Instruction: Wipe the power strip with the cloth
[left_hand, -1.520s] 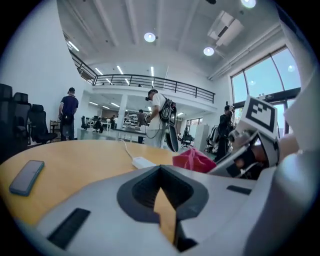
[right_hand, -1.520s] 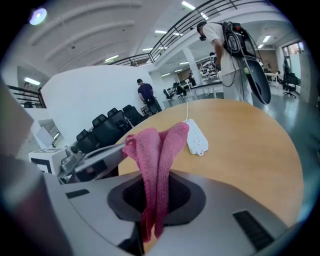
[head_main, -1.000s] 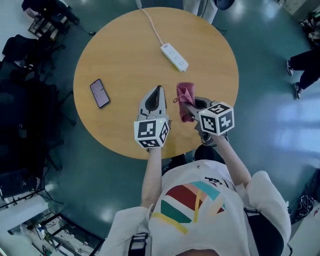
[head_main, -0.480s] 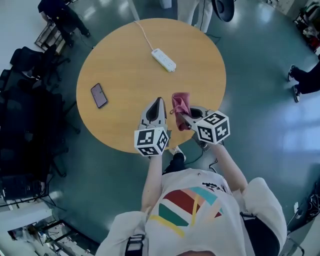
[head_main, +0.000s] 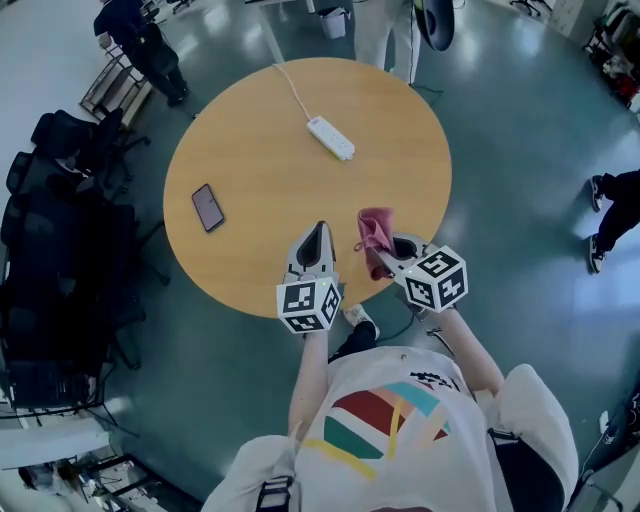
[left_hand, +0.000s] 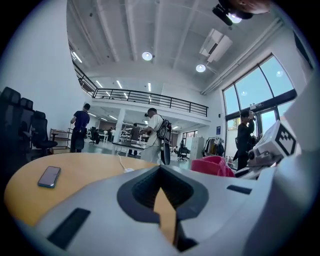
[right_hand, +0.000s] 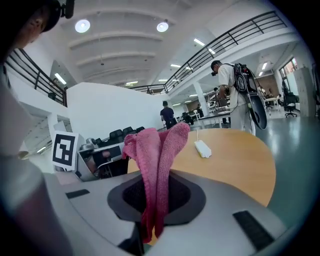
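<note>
A white power strip (head_main: 331, 138) lies on the far part of the round wooden table (head_main: 250, 170), its cord running off the far edge; it also shows small in the right gripper view (right_hand: 202, 148). My right gripper (head_main: 381, 258) is shut on a pink cloth (head_main: 376, 238), which sticks up from between its jaws (right_hand: 156, 165). My left gripper (head_main: 314, 240) is shut with nothing in it, held over the table's near edge. Both grippers hang well short of the power strip. The cloth (left_hand: 212, 165) shows at the right in the left gripper view.
A phone (head_main: 208, 207) lies on the table's left side. Dark chairs (head_main: 60, 250) stand to the left of the table. People stand beyond the far edge (head_main: 385, 30) and at the right (head_main: 620, 205).
The table and power strip have slid further from me in the head view. Both grippers have drawn back toward the near edge, with the cloth still held.
</note>
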